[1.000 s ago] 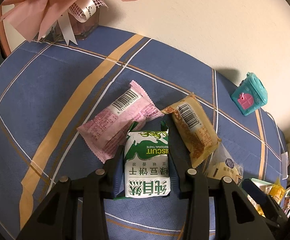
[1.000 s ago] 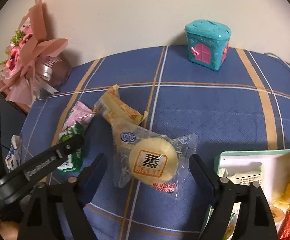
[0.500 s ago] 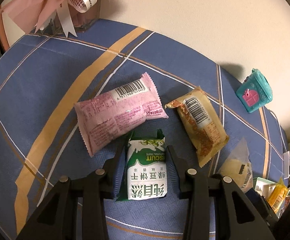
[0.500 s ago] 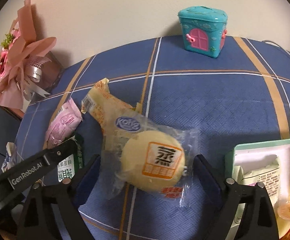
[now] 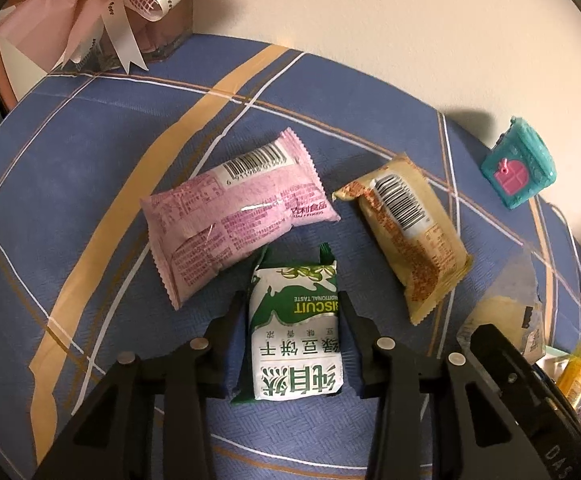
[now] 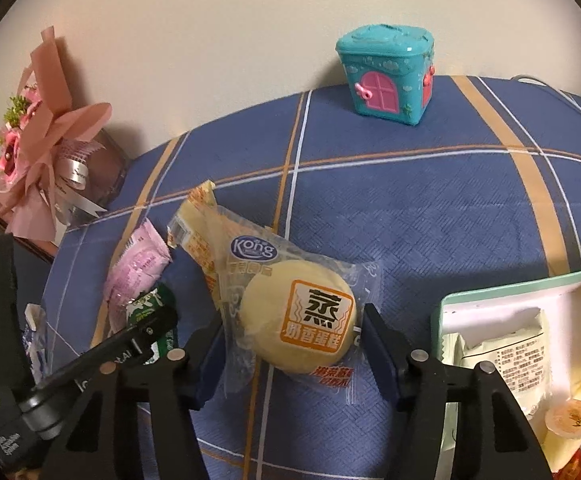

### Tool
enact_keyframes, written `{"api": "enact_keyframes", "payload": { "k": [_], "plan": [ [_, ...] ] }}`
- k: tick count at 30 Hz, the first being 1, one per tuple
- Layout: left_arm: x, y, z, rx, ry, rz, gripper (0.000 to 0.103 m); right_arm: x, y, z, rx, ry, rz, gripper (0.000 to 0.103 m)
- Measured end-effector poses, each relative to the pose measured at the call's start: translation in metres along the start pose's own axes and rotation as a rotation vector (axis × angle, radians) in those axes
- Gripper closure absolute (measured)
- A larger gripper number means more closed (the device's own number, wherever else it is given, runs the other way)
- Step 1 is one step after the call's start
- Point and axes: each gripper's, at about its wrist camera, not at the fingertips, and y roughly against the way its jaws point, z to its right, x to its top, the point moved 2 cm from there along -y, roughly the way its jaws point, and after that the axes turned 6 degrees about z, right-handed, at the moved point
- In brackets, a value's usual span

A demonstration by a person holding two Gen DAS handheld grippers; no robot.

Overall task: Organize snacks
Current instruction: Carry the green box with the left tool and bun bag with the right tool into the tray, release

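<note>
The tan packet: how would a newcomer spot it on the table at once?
On the blue plaid tablecloth, look right of the pink packet and beyond the green biscuit pack in the left gripper. The tan packet lies slanted there, barcode up, the only tan-and-orange wrapper.

Open blue tablecloth (image 6: 410, 220) lies behind the snacks. The teal toy house (image 6: 388, 76) and pink bouquet (image 6: 38, 148) block the wall side; the snack tray (image 6: 502, 292) apparently crowds the right.
</note>
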Motion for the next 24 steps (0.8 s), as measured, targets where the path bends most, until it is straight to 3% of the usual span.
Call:
{"api": "enact_keyframes", "payload": {
  "k": [11,17,24],
  "plan": [
    [0.009,0.044,0.009,-0.058,0.043,0.058,0.06,0.023,0.053,0.002,-0.031,-0.029,0.036,0.038],
    [0.007,0.069,0.027,-0.107,0.045,0.064,0.06,0.031,0.084,0.03,-0.091,-0.063,0.032,0.038],
    [-0.005,0.105,0.061,-0.183,0.032,0.08,0.06,0.05,0.147,0.066,-0.15,-0.12,0.086,0.038]
  ]
}}
